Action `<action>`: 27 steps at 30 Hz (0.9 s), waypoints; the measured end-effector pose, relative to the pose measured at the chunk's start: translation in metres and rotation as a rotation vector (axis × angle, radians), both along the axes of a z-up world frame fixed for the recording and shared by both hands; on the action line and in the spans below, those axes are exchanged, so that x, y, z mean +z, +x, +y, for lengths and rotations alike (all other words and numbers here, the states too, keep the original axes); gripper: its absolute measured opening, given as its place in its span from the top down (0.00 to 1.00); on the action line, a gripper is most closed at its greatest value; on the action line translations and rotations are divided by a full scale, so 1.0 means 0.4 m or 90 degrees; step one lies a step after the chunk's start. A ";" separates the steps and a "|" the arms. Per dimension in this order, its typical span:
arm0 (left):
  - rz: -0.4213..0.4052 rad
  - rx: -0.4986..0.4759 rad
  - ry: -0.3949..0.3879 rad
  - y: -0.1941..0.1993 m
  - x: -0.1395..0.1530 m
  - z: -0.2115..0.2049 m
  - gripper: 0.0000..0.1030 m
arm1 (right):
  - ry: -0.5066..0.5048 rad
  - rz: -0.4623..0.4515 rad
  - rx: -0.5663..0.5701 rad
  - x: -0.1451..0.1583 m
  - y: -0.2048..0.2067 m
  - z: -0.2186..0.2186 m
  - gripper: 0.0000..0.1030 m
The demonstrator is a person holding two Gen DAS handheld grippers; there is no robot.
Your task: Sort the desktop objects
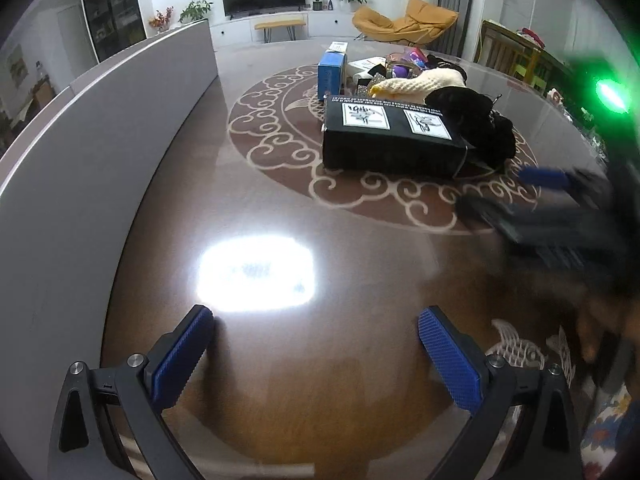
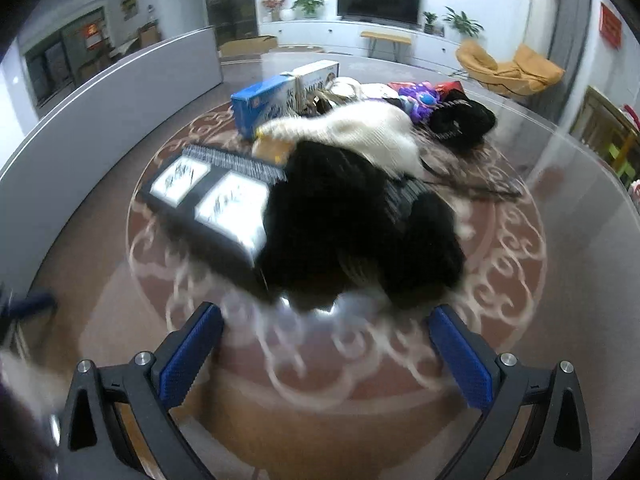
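A pile of objects lies in the middle of the round table. A black box (image 1: pixel 388 140) with two white labels lies nearest; it also shows in the right wrist view (image 2: pixel 208 208). A black furry garment (image 2: pixel 352 232) lies over its right end and shows in the left wrist view too (image 1: pixel 472 120). Behind are a cream knit (image 2: pixel 372 128), a blue box (image 2: pixel 272 100) and purple items (image 2: pixel 416 98). My left gripper (image 1: pixel 316 352) is open and empty over bare table. My right gripper (image 2: pixel 328 348) is open and empty, just short of the black garment; it shows blurred in the left wrist view (image 1: pixel 560 200).
A grey partition (image 1: pixel 100 128) curves along the table's left side. The table (image 1: pixel 280 240) is brown with a cream scroll pattern and a lamp glare. A yellow chair (image 1: pixel 404 24) and a TV stand are beyond the table.
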State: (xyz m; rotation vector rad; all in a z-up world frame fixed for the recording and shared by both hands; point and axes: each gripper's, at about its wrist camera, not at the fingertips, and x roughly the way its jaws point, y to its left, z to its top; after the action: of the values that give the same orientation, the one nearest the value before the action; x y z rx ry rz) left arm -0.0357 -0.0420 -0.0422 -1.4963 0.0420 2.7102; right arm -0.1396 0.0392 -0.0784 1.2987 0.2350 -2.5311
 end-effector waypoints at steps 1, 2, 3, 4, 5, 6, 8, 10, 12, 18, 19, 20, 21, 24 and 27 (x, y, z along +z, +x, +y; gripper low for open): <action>-0.002 0.004 0.000 -0.018 0.000 0.005 0.00 | 0.000 0.000 0.002 -0.001 0.018 0.030 0.00; 0.000 0.008 0.000 -0.032 0.000 0.010 0.00 | 0.000 0.000 0.001 -0.001 0.028 0.044 0.00; 0.005 0.010 0.001 -0.045 0.000 0.015 0.00 | -0.001 0.000 -0.004 -0.002 0.038 0.068 0.00; 0.011 0.011 0.001 -0.059 -0.001 0.022 0.00 | -0.001 0.000 -0.014 -0.004 0.042 0.095 0.00; 0.021 0.008 0.001 -0.076 -0.002 0.030 0.00 | -0.001 -0.001 -0.022 -0.001 0.039 0.115 0.00; 0.024 0.004 0.001 -0.084 -0.001 0.038 0.00 | -0.002 -0.001 -0.033 -0.002 0.041 0.134 0.00; 0.026 -0.006 0.001 -0.098 -0.001 0.049 0.00 | -0.003 -0.002 -0.057 0.000 0.043 0.159 0.00; 0.029 -0.011 0.002 -0.096 0.000 0.050 0.00 | -0.002 -0.002 -0.063 -0.001 0.043 0.162 0.00; 0.031 -0.014 0.005 -0.092 0.001 0.048 0.00 | -0.001 -0.002 -0.063 0.002 0.042 0.161 0.00; 0.033 -0.013 0.003 -0.089 0.000 0.047 0.00 | -0.002 -0.002 -0.063 0.001 0.041 0.162 0.00; 0.033 -0.013 0.004 -0.089 0.001 0.046 0.00 | -0.001 -0.002 -0.063 0.001 0.040 0.162 0.00; 0.033 -0.013 0.004 -0.089 0.000 0.047 0.00 | -0.002 -0.002 -0.063 0.001 0.042 0.163 0.00; 0.033 -0.013 0.004 -0.089 0.000 0.047 0.00 | -0.002 -0.002 -0.063 0.000 0.042 0.163 0.00; 0.033 -0.013 0.003 -0.089 0.000 0.047 0.00 | -0.002 -0.002 -0.063 0.000 0.041 0.163 0.00; 0.033 -0.013 0.003 -0.089 0.000 0.047 0.00 | -0.002 -0.001 -0.063 -0.001 0.041 0.163 0.00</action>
State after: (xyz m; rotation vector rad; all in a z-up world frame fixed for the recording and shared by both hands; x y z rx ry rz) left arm -0.0712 -0.0230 -0.0421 -1.4161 0.0516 2.7306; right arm -0.1231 0.1044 -0.0786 1.3438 0.1710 -2.6106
